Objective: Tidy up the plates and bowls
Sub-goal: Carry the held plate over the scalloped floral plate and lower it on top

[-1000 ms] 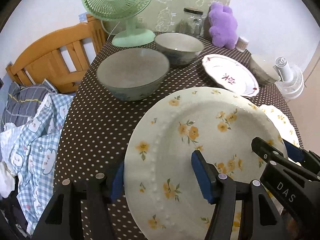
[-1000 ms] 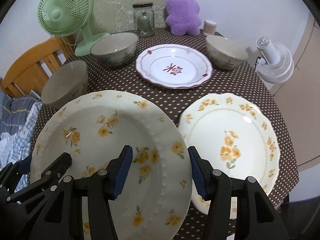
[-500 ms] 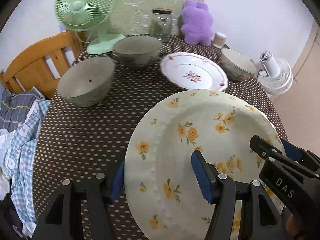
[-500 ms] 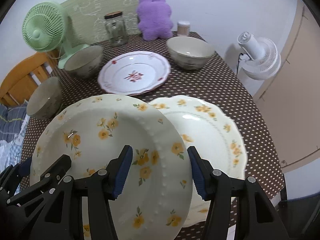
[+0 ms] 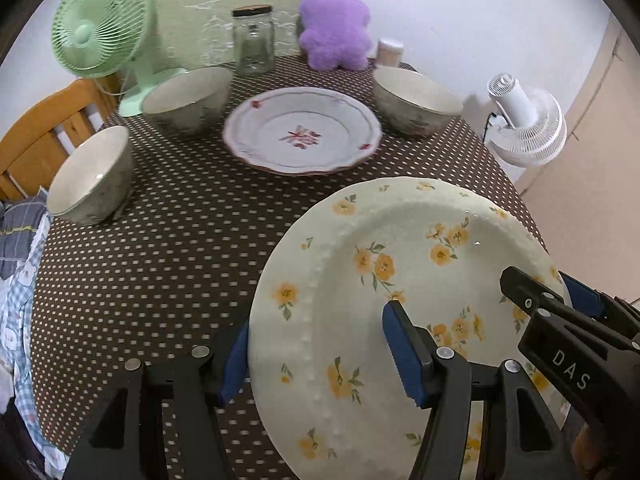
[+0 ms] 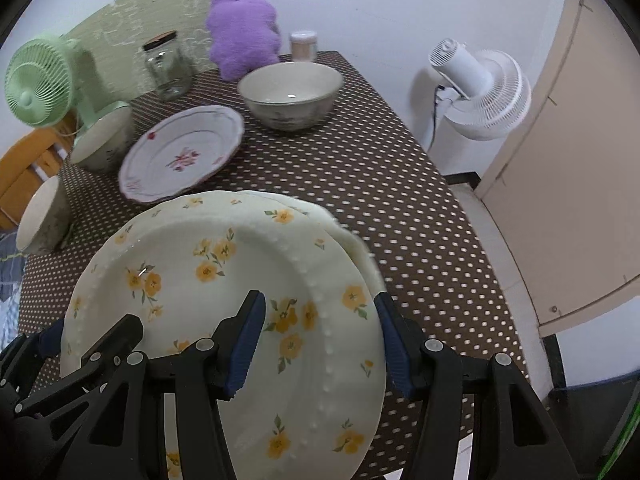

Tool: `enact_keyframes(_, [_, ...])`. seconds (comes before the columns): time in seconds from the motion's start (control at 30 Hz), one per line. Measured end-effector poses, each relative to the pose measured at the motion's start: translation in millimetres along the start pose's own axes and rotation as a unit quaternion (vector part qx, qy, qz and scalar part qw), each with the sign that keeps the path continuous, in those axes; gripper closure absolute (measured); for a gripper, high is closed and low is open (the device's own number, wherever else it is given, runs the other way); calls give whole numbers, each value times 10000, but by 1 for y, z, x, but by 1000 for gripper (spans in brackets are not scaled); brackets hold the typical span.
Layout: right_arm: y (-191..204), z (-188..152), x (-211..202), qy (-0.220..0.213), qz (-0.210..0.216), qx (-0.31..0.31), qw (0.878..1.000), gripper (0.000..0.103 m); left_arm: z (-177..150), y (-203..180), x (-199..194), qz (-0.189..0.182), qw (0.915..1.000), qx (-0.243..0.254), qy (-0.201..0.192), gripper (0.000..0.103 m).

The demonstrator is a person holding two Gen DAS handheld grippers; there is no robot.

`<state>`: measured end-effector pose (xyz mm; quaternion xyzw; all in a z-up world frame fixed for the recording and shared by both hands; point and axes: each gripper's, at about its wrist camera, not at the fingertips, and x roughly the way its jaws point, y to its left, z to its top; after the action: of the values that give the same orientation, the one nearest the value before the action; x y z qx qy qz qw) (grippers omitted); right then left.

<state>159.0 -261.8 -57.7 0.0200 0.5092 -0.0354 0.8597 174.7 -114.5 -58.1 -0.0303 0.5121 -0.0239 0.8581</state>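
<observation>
A cream plate with yellow flowers [image 5: 380, 280] [image 6: 224, 272] hangs tilted above the dotted table, carried from both sides. My left gripper [image 5: 316, 354] is shut on its left rim, one blue pad on top and the other under the edge. My right gripper [image 6: 320, 342] is shut on the right rim in the same way. Beneath it lies a second yellow-flowered plate [image 6: 352, 240], of which only a strip of rim shows. A white plate with red flowers [image 5: 300, 136] [image 6: 180, 152] sits mid-table. Three grey bowls stand around it: left [image 5: 96, 176], back left [image 5: 188, 100] and back right [image 5: 416, 100] [image 6: 292, 92].
At the back of the table stand a green fan [image 5: 100, 36], a glass jar [image 5: 254, 40], a purple plush toy [image 5: 336, 24] and a small container [image 5: 389, 52]. A wooden chair [image 5: 36, 128] is at the left. A white fan [image 6: 480, 88] stands beyond the right edge.
Both grippers have carried the flowered plate to the right across the table. It now covers most of the second yellow-flowered plate, which was in plain view before. Both grips are unchanged.
</observation>
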Motion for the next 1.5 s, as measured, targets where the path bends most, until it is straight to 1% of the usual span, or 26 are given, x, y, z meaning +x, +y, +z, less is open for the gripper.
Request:
enact_keyframes(0.23, [-27,2,11,97,-17,43,9999,43,4,-29,21,23,9998,43,187,40])
enact_keyframes(0.4, [-38,5,22,196,-13,42,9998,43,6,-39,32,51,9994,40,337,40])
enact_keyframes(0.53, [-42,7,31,266,9,31,9996,43,6,-41,40,95,9990,12,425,39])
enact_keyframes(0.77, [-36,9,36,255,109,-165,9995,43,5,-36,50,204,9986,-217,448,38])
enact_keyframes(0.87, [-34,7,39,328,154,-213,9991,48,4,-31,52,254,9983,-298,443,38])
enact_keyframes(1.0, [-35,6,40,366,147,-199,9990,53,3,-32,51,298,9985,-258,390,38])
enact_keyframes(1.07, [-38,6,40,392,142,-173,9990,60,2,-31,51,324,9985,-241,371,38])
enact_keyframes(1.2, [-36,4,38,376,85,-270,9989,62,2,-33,52,408,9983,-185,381,37])
enact_keyframes(1.27, [-36,5,35,336,121,-302,9989,65,3,-39,50,682,9971,53,345,38])
enact_keyframes(1.3, [-34,6,33,294,135,-350,9989,65,3,-41,49,722,9968,117,324,36])
enact_keyframes(1.37, [-32,5,34,313,81,-421,9986,65,3,-42,48,742,9967,145,294,36])
enact_keyframes(1.5, [-32,6,37,340,105,-435,9984,65,4,-39,45,745,9968,97,287,34])
